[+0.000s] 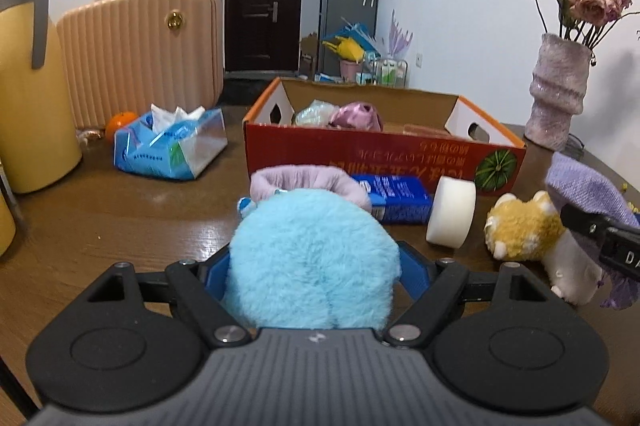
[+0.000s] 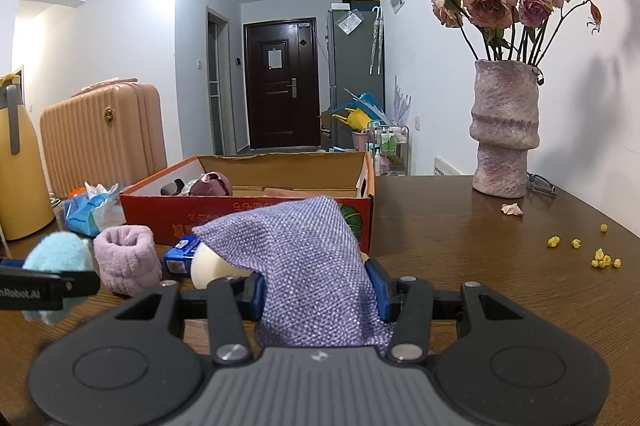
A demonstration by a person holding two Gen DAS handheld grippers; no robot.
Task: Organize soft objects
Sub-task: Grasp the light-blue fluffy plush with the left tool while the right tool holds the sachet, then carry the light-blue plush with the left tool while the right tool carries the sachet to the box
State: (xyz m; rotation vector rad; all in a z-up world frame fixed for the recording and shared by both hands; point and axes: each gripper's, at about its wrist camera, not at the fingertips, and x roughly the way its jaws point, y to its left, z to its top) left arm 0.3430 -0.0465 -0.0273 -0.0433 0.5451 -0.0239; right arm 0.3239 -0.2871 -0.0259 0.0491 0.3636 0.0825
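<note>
Both tools are loaded: the left tool point(image 1: 314, 266) has its pads pressed into the blue puff point(image 1: 314, 258), jaws fairly wide around its bulk, while the right tool point(image 2: 316, 296) is pinched narrow on the purple cloth point(image 2: 312, 258), which drapes up over its fingers. The box point(image 1: 384, 150) sits straight ahead of the left tool, beyond the pink cuff point(image 1: 308, 180), the blue pack point(image 1: 394, 198) and the white roll point(image 1: 452, 212), and already has soft things inside. The job now, as I read it, is carrying the puff over that clutter and the near wall of the box before letting go. Keep the squeeze light but steady, since fluff can slip. The plush dog point(image 1: 528, 226) lies on the table between the tools, yet to be gathered.
</note>
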